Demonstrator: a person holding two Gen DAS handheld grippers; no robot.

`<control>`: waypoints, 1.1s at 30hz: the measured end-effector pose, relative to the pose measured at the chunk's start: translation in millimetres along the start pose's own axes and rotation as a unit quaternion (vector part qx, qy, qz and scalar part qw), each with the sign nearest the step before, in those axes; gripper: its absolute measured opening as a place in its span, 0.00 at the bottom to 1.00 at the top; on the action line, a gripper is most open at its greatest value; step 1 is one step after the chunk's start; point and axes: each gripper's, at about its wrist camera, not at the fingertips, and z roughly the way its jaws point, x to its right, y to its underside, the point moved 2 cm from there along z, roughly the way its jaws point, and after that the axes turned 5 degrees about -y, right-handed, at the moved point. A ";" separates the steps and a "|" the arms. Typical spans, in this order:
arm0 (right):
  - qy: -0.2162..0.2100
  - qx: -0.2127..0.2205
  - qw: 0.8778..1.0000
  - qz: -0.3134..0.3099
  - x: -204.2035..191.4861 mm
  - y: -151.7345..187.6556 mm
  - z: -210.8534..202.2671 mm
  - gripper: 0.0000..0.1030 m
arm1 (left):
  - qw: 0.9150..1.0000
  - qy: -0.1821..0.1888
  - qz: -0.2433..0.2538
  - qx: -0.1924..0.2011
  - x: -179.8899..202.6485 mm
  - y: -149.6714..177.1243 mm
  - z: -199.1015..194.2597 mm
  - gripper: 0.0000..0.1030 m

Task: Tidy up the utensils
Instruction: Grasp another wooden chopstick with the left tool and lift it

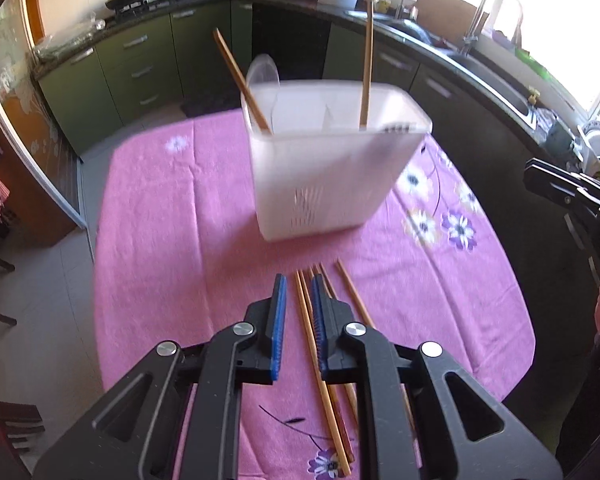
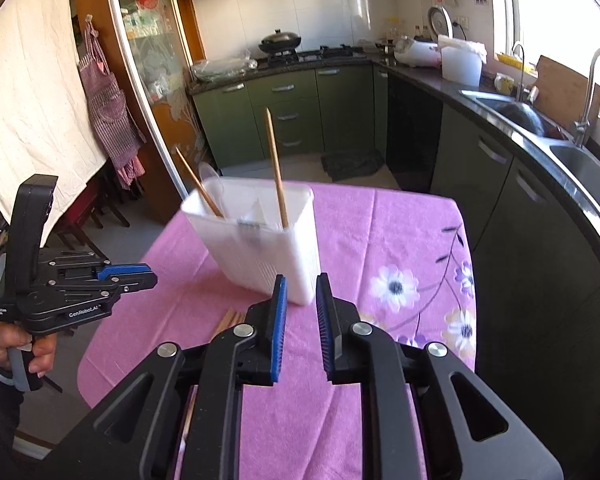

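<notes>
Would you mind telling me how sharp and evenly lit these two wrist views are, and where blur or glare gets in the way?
Left wrist view: the white utensil holder is motion-smeared, while the left gripper stays crisp; the window at upper right is blown out white. Right wrist view: the same holder is softly blurred, the right gripper sharp, and the window glares. Both views bend the counters with fisheye curvature.

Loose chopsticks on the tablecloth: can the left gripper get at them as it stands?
Probably yes: the left gripper is open directly over the loose chopsticks, with nothing between; the white holder stands farther back.
</notes>
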 end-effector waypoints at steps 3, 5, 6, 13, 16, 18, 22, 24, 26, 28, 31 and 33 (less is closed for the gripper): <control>-0.008 -0.033 0.999 0.021 14.5 27.2 24.3 0.15 | 0.999 0.005 -0.003 -0.052 3.9 20.9 34.0 0.12; -0.010 -0.049 0.998 0.025 18.1 40.7 36.4 0.15 | 0.997 0.000 -0.003 -0.071 6.0 30.1 51.1 0.12; -0.013 -0.054 0.998 0.026 18.1 45.5 40.9 0.15 | 0.997 -0.001 -0.002 -0.078 7.9 33.4 57.3 0.12; -0.024 -0.068 0.997 0.022 15.2 53.6 52.4 0.15 | 0.994 -0.014 0.002 -0.109 20.4 38.7 80.9 0.12; -0.027 -0.068 0.997 0.024 17.3 51.5 51.4 0.15 | 0.993 -0.026 0.005 -0.119 21.7 40.6 87.3 0.12; -0.027 -0.069 0.997 0.023 17.2 51.7 51.0 0.15 | 0.992 -0.031 0.004 -0.126 21.5 42.0 91.5 0.12; -0.029 -0.071 0.997 0.026 16.7 53.2 50.3 0.15 | 0.991 -0.039 0.006 -0.127 25.3 39.5 95.6 0.12; -0.030 -0.072 0.997 0.026 16.2 53.7 50.6 0.15 | 0.991 -0.044 0.011 -0.128 27.9 39.0 96.0 0.12; -0.031 -0.073 0.997 0.025 14.2 53.5 50.1 0.15 | 0.990 -0.038 0.013 -0.138 32.2 41.3 99.4 0.12; -0.033 -0.074 0.996 0.023 12.9 53.6 50.8 0.15 | 0.989 -0.044 0.020 -0.138 40.3 40.9 103.4 0.12; -0.033 -0.077 0.996 0.020 10.8 54.1 51.7 0.15 | 0.989 -0.044 0.017 -0.138 41.0 39.5 105.2 0.10; -0.032 -0.078 0.996 0.018 10.0 55.0 51.5 0.15 | 0.989 -0.045 0.013 -0.139 37.0 37.8 106.4 0.08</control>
